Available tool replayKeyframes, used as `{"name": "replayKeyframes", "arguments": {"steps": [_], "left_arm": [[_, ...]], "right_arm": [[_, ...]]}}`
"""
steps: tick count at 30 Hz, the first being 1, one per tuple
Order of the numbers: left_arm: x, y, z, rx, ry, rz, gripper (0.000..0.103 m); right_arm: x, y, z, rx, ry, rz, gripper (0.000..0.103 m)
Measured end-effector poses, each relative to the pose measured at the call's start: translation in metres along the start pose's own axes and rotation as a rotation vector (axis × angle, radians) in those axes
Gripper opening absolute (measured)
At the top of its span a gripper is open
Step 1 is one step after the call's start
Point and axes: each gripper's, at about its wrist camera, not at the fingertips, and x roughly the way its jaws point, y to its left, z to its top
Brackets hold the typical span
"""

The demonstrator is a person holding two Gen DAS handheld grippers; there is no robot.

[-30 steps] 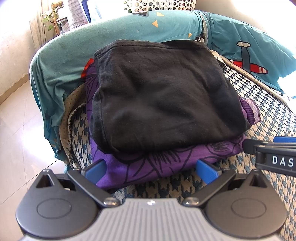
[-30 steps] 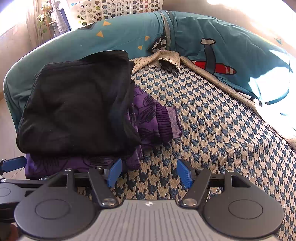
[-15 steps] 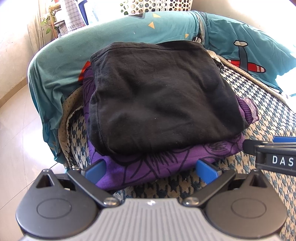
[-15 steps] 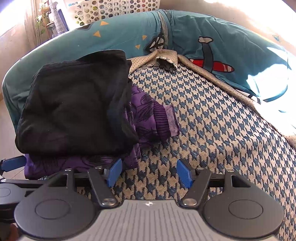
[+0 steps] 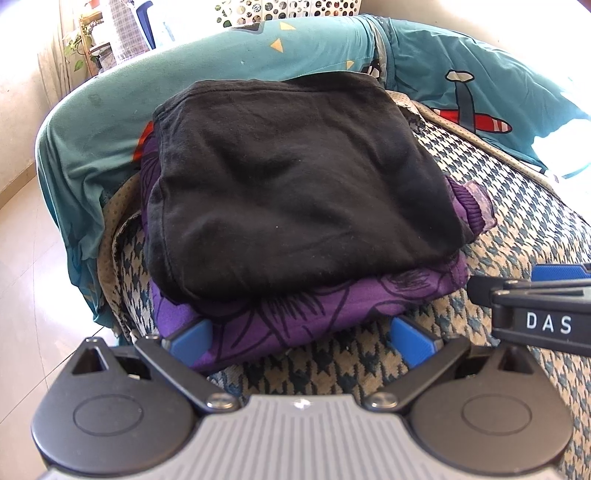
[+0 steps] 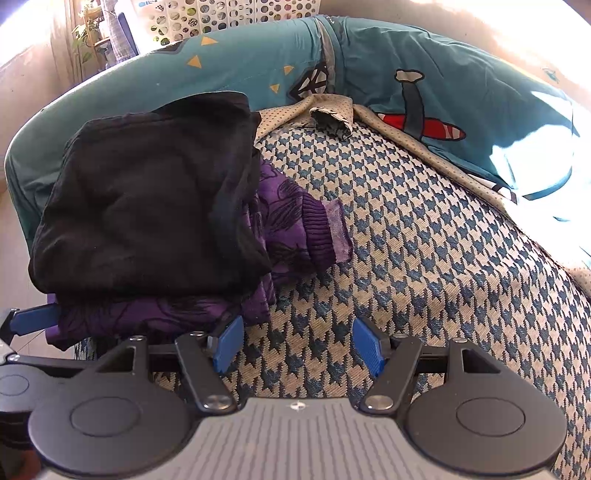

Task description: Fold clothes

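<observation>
- Against the pictures from a second ago we find very little changed: in the left wrist view the folded pile sits a touch further right and lower in the frame, and the right wrist view is all but the same.
- The folded black garment [image 5: 295, 184] still lies on top of the folded purple garment [image 5: 314, 310], both on the houndstooth blanket [image 6: 424, 240], at its left end.
- Our left gripper [image 5: 301, 338] stands with its blue pads spread as wide as before, the near edge of the purple garment lying between them; we cannot tell whether the left pad touches the cloth.
- Our right gripper [image 6: 299, 347] keeps its jaws apart over bare blanket, nothing between them, its left pad just beside the pile's corner.
- In the left wrist view the right gripper's finger, lettered "DAS", is cut off at the right edge.
- A red patch [image 5: 142, 142] shows behind the pile; we cannot make out what it is.
- The black garment hides most of the purple one; only its front edge and a ribbed cuff [image 6: 321, 229] stick out.
- The perforated white basket [image 6: 229, 14] at the top is cut off and washed out by light.
- The black cloth looks soft, matte and faintly linty, a rounded rectangle with a stitched hem.
- The purple fabric carries dark line-drawn flowers.
- The blanket is a coarse blue-and-cream weave with a dotted tan border, over a smooth teal sheet [image 6: 258, 55] printed with triangles and a red plane.
</observation>
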Motion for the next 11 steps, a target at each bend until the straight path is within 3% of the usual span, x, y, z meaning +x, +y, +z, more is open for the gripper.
{"name": "replayKeyframes", "arguments": {"steps": [11], "left_arm": [[-0.0002, -0.0034, -0.0004, 0.013, -0.01, -0.015, 0.103]], "right_arm": [[-0.0021, -0.0024, -0.0003, 0.014, -0.002, -0.007, 0.065]]}}
